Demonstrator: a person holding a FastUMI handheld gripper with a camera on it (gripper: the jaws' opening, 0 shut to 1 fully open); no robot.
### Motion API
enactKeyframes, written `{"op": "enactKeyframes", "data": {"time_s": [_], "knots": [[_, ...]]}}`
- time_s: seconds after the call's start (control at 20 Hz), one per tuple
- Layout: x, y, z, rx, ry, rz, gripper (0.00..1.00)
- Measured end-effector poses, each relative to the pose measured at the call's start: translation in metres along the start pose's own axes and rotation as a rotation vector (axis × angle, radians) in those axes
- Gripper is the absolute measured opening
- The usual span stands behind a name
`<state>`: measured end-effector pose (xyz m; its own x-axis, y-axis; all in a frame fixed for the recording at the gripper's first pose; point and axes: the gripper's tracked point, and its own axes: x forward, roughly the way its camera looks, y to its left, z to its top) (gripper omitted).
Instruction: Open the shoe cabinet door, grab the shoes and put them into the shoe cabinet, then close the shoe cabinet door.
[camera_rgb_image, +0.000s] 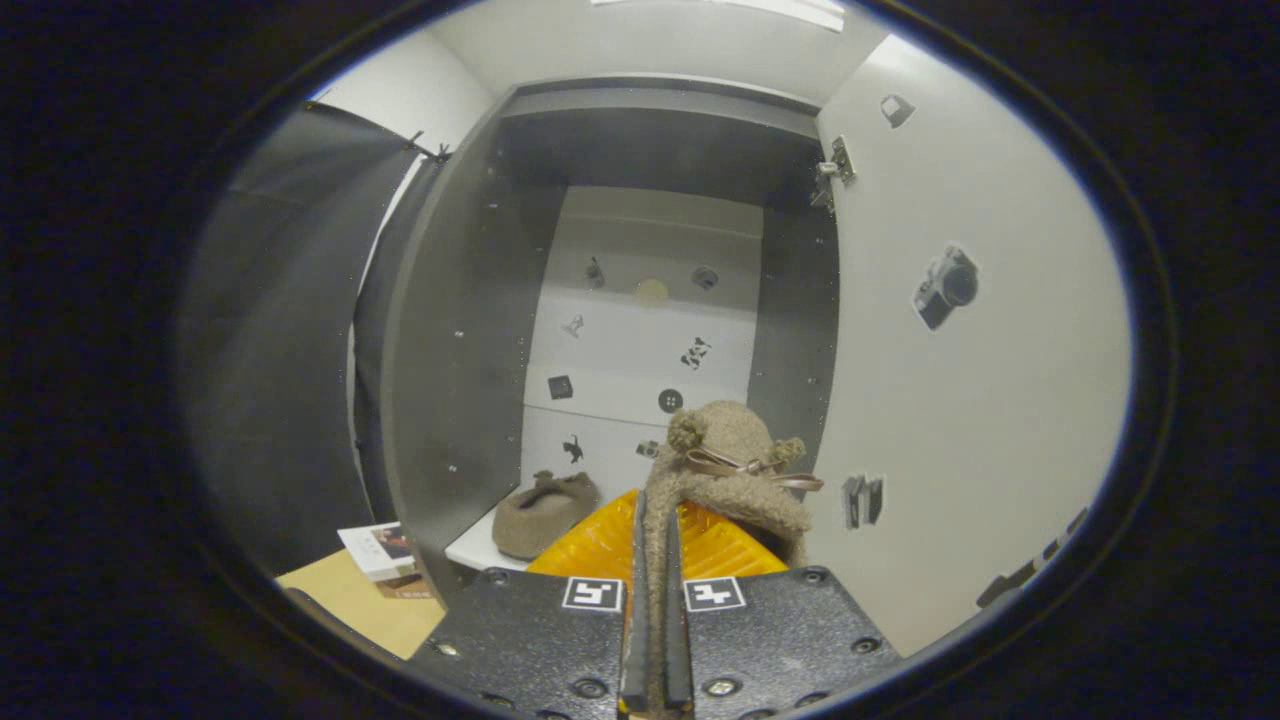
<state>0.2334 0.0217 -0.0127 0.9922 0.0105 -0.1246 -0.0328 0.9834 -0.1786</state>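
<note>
Right, the gripper (655, 600) sits at the bottom centre of the frame with its two fingers drawn close together, clamped on the fuzzy edge of a tan slipper (735, 470). The slipper rises just above and beyond the fingertips, a little right of centre, with pom-pom ears and a thin ribbon bow on top. It looks light and soft, a fleecy thing that will sag and swing from wherever it is pinched, so it won't slip easily but it will flop. Judging from the hold, the collar edge is a fair place to take it: thin enough for the fingers to bite, rough enough to stay put. A grip on the plump toe would likely squash and roll.

Ahead, filling the middle of the frame, the shoe cabinet (450, 330) stands open, dark side walls framing a pale back panel dotted with small stickers. Its door (960, 400) is swung wide at the right of the frame, hinge showing near the top. Lower left of centre, the second slipper (545, 512) already lies on the white bottom shelf (470, 548). So one shoe is in, one is in the claw, and the door waits to be closed.

A booklet (378, 550) rests at the lower left, outside the cabinet.
</note>
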Motion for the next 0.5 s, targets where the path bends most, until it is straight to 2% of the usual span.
{"op": "enactKeyframes", "data": {"time_s": [0.25, 0.45, 0.5], "knots": [[0.071, 0.005, -0.002, -0.033, 0.028, 0.000, 0.09], [0.130, 0.016, -0.041, -0.116, 0.051, 0.005, 0.10], [0.133, 0.008, -0.043, -0.128, 0.070, 0.007, 0.10]]}}
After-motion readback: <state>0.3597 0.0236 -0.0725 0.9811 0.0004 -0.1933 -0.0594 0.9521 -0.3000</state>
